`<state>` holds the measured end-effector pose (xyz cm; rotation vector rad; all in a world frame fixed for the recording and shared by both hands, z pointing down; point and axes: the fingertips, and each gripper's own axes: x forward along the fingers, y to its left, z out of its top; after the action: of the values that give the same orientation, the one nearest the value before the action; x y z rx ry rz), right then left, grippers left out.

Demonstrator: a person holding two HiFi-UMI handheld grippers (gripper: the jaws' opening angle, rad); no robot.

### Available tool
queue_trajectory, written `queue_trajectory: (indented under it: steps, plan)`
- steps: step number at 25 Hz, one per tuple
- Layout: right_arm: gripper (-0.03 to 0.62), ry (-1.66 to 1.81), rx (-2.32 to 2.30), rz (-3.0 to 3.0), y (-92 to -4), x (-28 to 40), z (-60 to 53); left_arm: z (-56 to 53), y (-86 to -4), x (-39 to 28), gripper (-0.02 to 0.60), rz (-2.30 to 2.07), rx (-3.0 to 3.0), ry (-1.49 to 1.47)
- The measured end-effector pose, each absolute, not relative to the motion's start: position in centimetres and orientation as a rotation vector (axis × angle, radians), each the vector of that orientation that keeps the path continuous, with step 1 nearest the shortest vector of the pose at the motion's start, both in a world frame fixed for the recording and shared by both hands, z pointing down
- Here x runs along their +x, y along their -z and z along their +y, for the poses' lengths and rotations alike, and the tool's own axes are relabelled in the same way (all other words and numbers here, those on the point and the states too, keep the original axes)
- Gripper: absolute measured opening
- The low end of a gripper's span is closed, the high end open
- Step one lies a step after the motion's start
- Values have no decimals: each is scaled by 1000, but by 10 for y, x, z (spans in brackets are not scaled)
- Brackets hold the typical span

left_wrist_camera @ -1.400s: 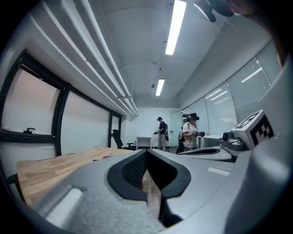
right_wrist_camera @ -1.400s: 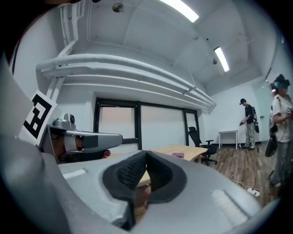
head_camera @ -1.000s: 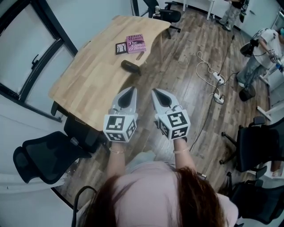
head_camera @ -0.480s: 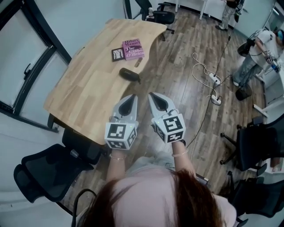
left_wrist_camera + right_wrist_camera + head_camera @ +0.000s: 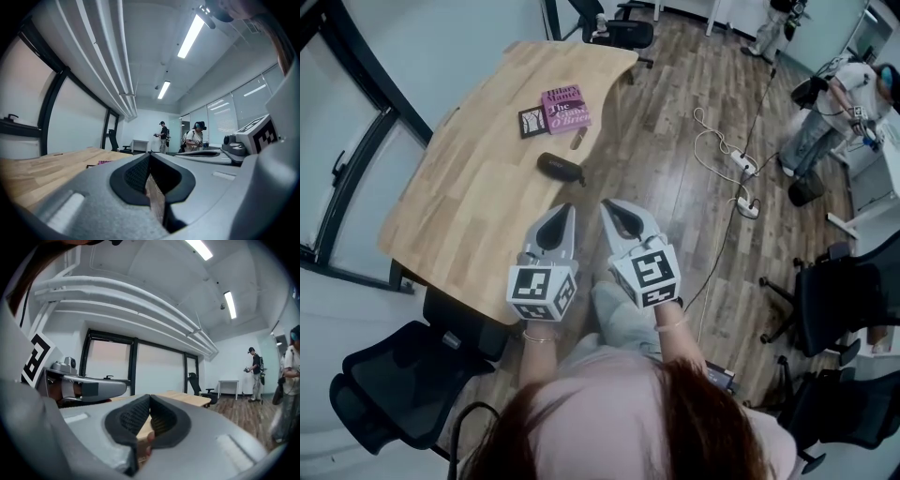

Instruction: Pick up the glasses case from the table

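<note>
The wooden table (image 5: 459, 202) stretches ahead on the left. The left gripper (image 5: 566, 209) and right gripper (image 5: 608, 203) hang side by side at its near edge, jaws pressed together and empty. The dark glasses case (image 5: 560, 168) lies on the table just beyond them, untouched.

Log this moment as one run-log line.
phase: pre-grasp | left gripper: shut, empty | right gripper: shut, empty | dark oval glasses case: on light wooden table, untouched

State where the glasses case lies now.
In the head view, the glasses case lies near the table's right edge, below the pink book.
</note>
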<state>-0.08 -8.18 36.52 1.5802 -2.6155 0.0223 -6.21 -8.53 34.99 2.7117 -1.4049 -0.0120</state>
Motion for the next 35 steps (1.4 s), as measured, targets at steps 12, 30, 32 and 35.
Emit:
queue_trajectory:
  steps: [12, 30, 32, 35]
  plan:
    - [3, -52, 1545, -2622, -383, 0, -153, -155, -357, -54, 8, -1384, 2728, -20]
    - [31, -91, 1381, -2592, -425, -21, -256, -254, -380, -85, 8, -1428, 2650, -74]
    - [37, -94, 1358, -2592, -430, -27, -266, -265, -384, -87, 8, -1432, 2643, -78]
    - [46, -105, 1327, -2593, -437, -36, -280, -279, -387, -92, 8, -1433, 2626, -70]
